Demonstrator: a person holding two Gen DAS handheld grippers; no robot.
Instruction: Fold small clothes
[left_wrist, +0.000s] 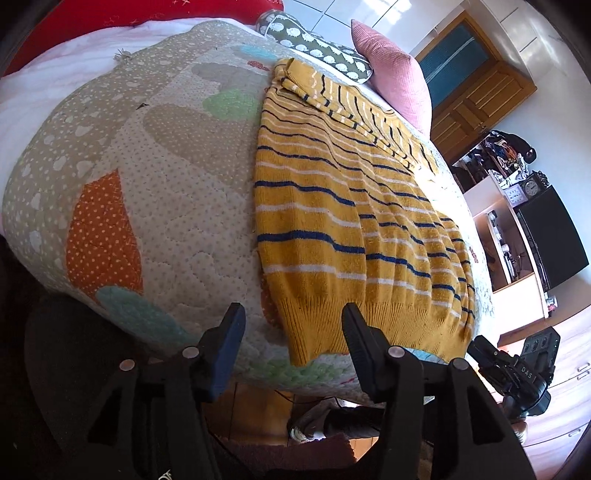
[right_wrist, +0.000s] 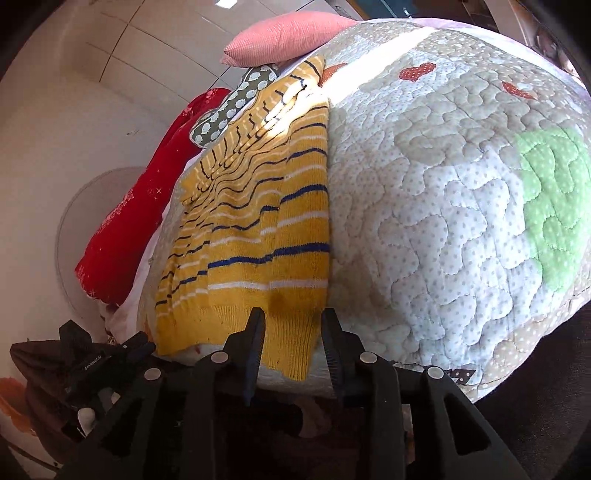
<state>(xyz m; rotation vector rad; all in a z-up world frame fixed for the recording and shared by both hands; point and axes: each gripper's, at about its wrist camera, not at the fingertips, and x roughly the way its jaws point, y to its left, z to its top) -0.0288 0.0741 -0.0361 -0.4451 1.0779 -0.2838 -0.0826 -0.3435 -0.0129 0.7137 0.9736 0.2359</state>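
My left gripper (left_wrist: 293, 317) has its two black fingers (left_wrist: 232, 332) parted to a middling gap, with nothing pinched between them. Through that gap I see the quilted bedspread and the near left corner of the ribbed hem of the mustard-yellow knitted sweater with navy and white stripes (left_wrist: 343, 206). The right-hand finger stands in front of the hem; I cannot tell whether it touches the knit.

My right gripper (right_wrist: 293, 325) is parted more narrowly, also gripping nothing. The ribbed hem of the sweater (right_wrist: 258, 236) shows straight between those fingers (right_wrist: 255, 332), close to the pads but not clamped by them.

The one sweater lies flat on the bed, on top of the pale quilted bedspread with dotted patches in orange, green and beige (left_wrist: 147, 177), hem at the near edge of the bed, its far end toward the pillows. One sleeve is laid across its upper part.

At the head of the bed I count three cushions: one pink ribbed cushion (left_wrist: 395, 70), one grey-green cushion printed with white shapes (left_wrist: 321, 48), and one red cushion with small white marks (right_wrist: 147, 199).

Beyond the bed a wooden cabinet (left_wrist: 476, 88) stands, with cluttered white shelves (left_wrist: 495, 206) and a dark screen (left_wrist: 557, 243) beside it.
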